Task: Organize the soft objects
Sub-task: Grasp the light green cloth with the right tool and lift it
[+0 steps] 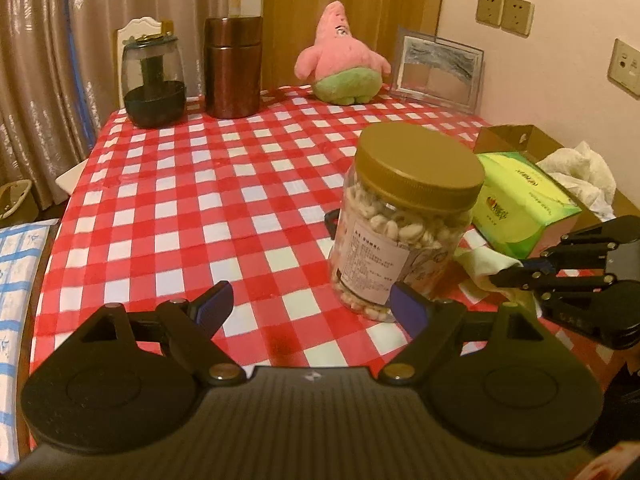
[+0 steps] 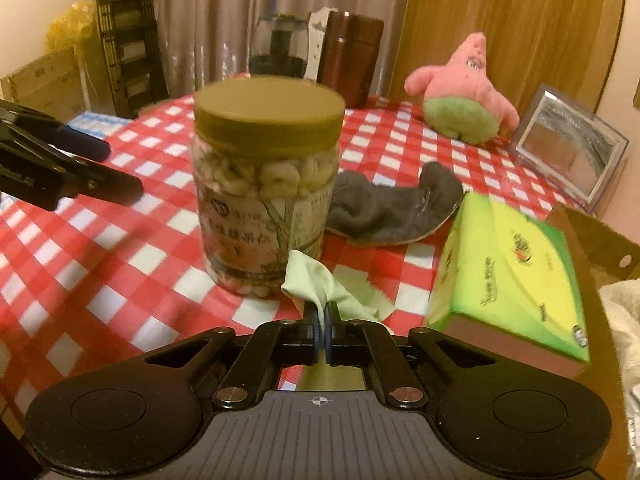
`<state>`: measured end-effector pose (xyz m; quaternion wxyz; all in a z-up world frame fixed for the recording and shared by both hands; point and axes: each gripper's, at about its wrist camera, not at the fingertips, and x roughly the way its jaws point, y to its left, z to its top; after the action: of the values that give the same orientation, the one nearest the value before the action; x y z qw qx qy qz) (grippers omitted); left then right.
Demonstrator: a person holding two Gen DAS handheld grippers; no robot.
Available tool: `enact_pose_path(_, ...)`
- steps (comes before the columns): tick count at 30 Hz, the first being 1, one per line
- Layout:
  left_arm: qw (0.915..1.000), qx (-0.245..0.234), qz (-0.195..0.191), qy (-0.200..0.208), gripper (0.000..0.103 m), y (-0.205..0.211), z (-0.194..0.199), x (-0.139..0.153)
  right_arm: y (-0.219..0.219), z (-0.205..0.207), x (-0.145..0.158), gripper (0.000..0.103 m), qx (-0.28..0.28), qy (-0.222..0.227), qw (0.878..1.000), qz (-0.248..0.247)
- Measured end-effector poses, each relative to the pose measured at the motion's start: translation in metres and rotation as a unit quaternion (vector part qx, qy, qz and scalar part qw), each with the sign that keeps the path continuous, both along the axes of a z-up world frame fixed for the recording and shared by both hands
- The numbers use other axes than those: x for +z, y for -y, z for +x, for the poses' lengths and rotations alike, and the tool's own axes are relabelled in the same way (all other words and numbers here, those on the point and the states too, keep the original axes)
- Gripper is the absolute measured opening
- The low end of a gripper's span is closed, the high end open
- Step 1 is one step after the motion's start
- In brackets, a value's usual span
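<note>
A pale green cloth lies crumpled in front of the snack jar, and my right gripper is shut on a fold of it. In the left wrist view the same gripper pinches the cloth beside the jar. A grey sock lies flat behind the jar. A pink star plush sits upright at the table's far edge. My left gripper stands open and empty over the checked tablecloth, its right finger close to the jar's base.
A green tissue box lies right of the cloth. Behind it, an open cardboard box holds a white cloth. A picture frame, a brown canister and a dark glass pot line the far edge.
</note>
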<state>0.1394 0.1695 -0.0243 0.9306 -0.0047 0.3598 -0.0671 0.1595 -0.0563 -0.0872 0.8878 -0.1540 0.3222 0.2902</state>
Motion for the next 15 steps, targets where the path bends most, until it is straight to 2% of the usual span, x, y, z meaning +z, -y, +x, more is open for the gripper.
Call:
enact_pose_path(4, 0.9993, -0.033, 0.016, 0.007, 0.084, -0.011, 0.01, 0.015, 0.008, -0.001, 0.019, 0.003, 0.005, -0.007, 1.0, 0.02)
enact_pose_path(9, 0.9861, -0.127, 0.107, 0.008, 0.084, -0.023, 0.028, 0.029, 0.027, 0.001, 0.045, 0.003, 0.031, 0.004, 0.999, 0.019)
enact_pose_path(10, 0.9848, -0.133, 0.112, 0.002, 0.084, -0.028, 0.035, 0.031, 0.031, 0.004, 0.051, 0.003, 0.036, 0.006, 0.999, 0.017)
enact_pose_path(15, 0.9856, -0.139, 0.091, -0.028, 0.084, -0.054, 0.083, 0.05, 0.048, 0.029, 0.078, 0.003, 0.063, 0.006, 0.998, 0.011)
